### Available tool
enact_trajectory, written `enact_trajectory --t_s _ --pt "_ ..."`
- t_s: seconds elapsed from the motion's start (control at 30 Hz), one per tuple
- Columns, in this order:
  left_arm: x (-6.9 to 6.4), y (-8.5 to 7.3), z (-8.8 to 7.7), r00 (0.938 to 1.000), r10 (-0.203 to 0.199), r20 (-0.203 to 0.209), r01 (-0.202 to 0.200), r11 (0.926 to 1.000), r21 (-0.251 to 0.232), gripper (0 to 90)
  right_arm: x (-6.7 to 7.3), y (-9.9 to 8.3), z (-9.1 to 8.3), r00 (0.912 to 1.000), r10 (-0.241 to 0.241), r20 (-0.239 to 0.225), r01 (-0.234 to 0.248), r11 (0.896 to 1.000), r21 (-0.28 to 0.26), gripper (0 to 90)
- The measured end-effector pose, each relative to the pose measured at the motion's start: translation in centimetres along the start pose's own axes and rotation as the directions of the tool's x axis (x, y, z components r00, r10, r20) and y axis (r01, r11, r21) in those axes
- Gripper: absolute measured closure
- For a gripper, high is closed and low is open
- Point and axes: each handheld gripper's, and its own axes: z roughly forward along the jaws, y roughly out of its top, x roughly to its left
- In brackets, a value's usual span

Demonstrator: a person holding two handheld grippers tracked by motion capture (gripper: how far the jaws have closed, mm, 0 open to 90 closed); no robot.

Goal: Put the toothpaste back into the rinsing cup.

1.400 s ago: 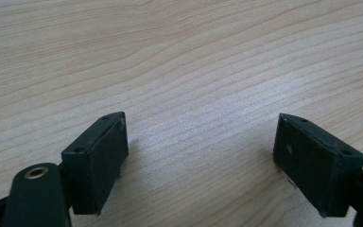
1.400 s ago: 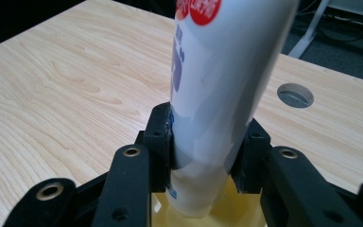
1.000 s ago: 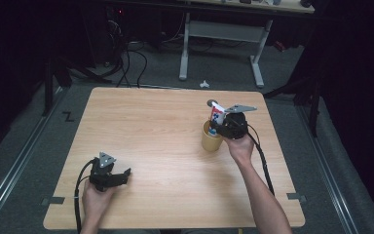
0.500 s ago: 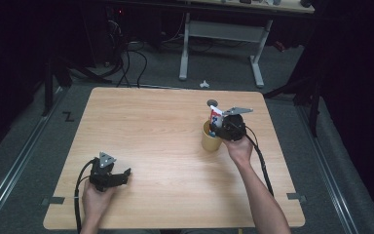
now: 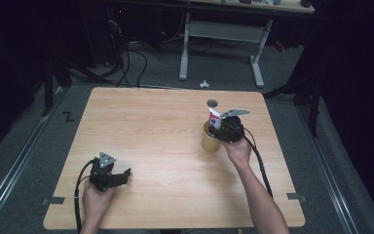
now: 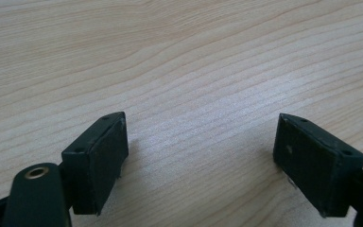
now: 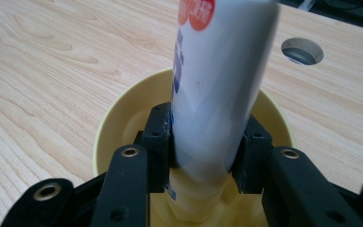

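Right gripper clamps the white tube, jaws pressed on both its sides, its lower end down inside the yellow cup at about three o'clock on the wooden table. Left gripper sits at seven o'clock, jaws wide apart, bare wood between them.

My forearms are bare, no sleeves. Each gripper is black, topped by a grey three-cornered plate, with a black cable trailing back. The jaws carry flat dark pads with small screw holes and brass-ringed pivots.
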Motion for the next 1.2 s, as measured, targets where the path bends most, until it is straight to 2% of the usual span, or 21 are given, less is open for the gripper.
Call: enact_trajectory --t_s 0.37,0.97,1.07,1.13,1.17,1.2 --pt "0.0 0.0 0.0 1.0000 0.000 0.000 0.000 1.0000 0.000 19.2 -0.1 -0.3 0.0 1.0000 0.006 -0.001 -0.006 1.000 -0.008 63.1" --pt "0.0 0.0 0.0 1.0000 0.000 0.000 0.000 1.0000 0.000 19.2 -0.1 -0.3 -1.2 0.9997 0.014 -0.021 -0.015 0.999 -0.043 58.7" --pt "0.0 0.0 0.0 1.0000 0.000 -0.001 0.000 1.0000 0.000 19.2 0.0 -0.3 -1.2 0.9997 0.013 -0.021 -0.014 0.999 -0.043 56.3" --pt "0.0 0.0 0.0 1.0000 0.000 -0.001 0.000 1.0000 0.000 19.2 0.0 -0.3 -1.3 0.9995 0.023 -0.022 -0.024 0.999 -0.048 50.3" --pt "0.0 0.0 0.0 1.0000 0.000 -0.001 0.000 1.0000 0.000 19.2 0.0 -0.3 -1.3 0.9995 0.023 -0.022 -0.024 0.999 -0.048 50.3" --pt "0.0 0.0 0.0 1.0000 0.000 -0.001 0.000 1.0000 0.000 19.2 0.0 -0.3 -1.5 0.9996 0.022 -0.018 -0.023 0.998 -0.060 45.8"
